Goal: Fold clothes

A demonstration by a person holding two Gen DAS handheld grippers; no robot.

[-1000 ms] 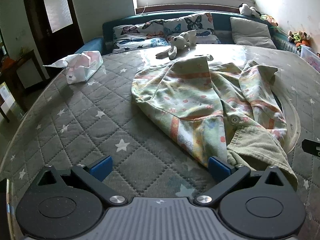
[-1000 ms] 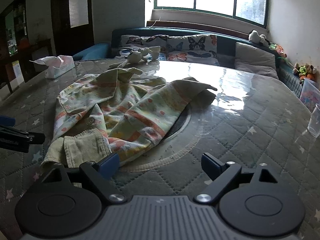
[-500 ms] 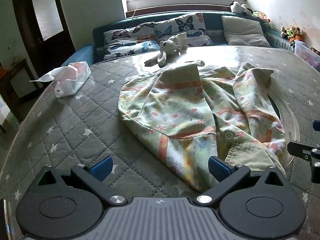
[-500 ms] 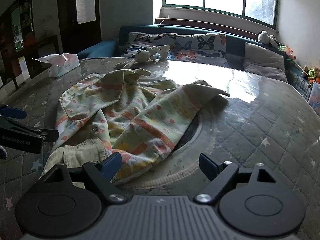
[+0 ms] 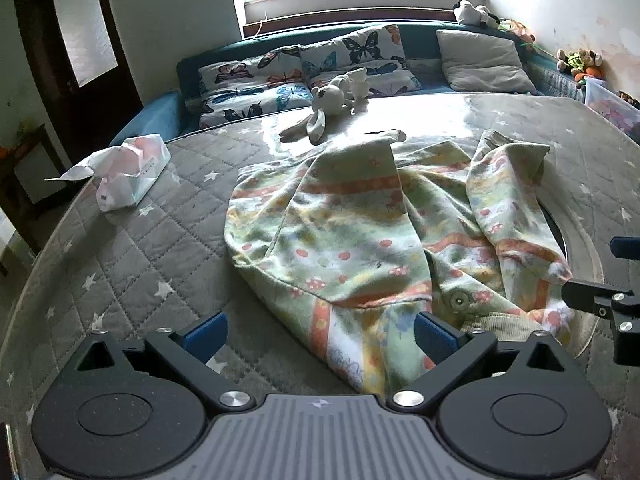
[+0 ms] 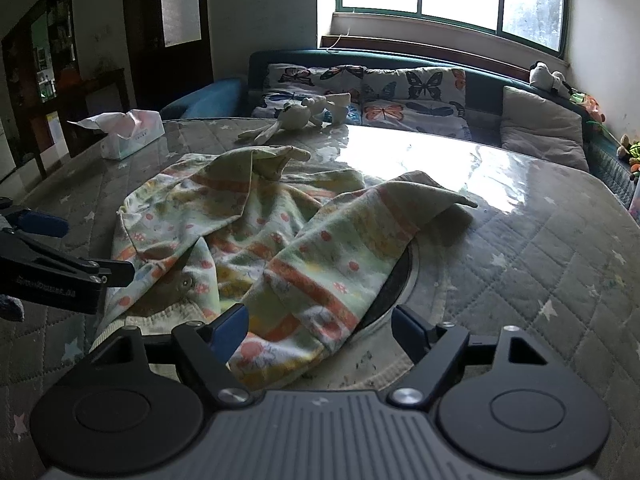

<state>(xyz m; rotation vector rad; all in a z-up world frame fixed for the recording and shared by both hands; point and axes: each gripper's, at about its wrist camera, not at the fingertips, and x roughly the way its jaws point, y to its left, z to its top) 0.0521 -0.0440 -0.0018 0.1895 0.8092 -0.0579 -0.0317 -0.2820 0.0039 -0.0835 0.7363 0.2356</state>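
Note:
A crumpled child's garment [image 5: 360,240] with pale green, orange stripes and small prints lies on the grey quilted star-pattern table [image 5: 140,248]. Its near hem lies between the fingers of my left gripper [image 5: 320,334], which is open and holds nothing. In the right wrist view the garment [image 6: 260,236] spreads ahead, and its near edge lies between the fingers of my right gripper [image 6: 320,326], which is open. Each gripper shows at the edge of the other's view: the right one [image 5: 604,296], the left one [image 6: 56,264].
A tissue pack [image 5: 128,168] lies at the table's far left. A plush rabbit [image 5: 324,108] lies at the far edge. A sofa with butterfly cushions [image 5: 296,76] and a grey pillow [image 5: 480,60] stands behind. A round inset [image 6: 400,280] shows under the garment.
Both grippers have moved forward toward the garment; its near edge now lies between each pair of fingers. Both stay open.

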